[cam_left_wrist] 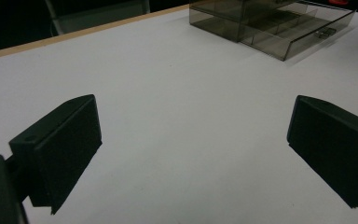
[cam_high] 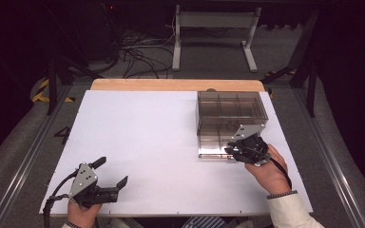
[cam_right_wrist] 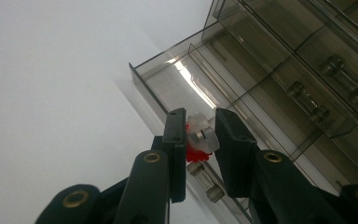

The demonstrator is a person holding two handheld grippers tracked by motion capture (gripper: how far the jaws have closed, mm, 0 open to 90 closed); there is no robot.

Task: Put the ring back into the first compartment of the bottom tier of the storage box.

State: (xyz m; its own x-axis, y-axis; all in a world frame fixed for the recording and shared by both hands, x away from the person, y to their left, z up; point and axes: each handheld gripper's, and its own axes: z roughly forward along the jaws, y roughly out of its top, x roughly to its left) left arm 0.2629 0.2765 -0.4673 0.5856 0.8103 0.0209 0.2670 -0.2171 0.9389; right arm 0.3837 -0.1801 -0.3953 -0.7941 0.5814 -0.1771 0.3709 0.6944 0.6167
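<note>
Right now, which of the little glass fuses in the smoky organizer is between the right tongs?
The fuse between the right tongs, beside something red. Another fuse lies below it; two more lie in compartments farther off.

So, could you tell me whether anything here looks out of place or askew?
Nothing looks spilled or damaged. The organiser's drawer is pulled out, and the right gripper holds a small clear part over it.

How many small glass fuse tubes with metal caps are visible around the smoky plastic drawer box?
4, maybe more hidden: one small glass fuse tube between the right gripper jaws, one just below it, two in back compartments of the smoky plastic drawer box.
</note>
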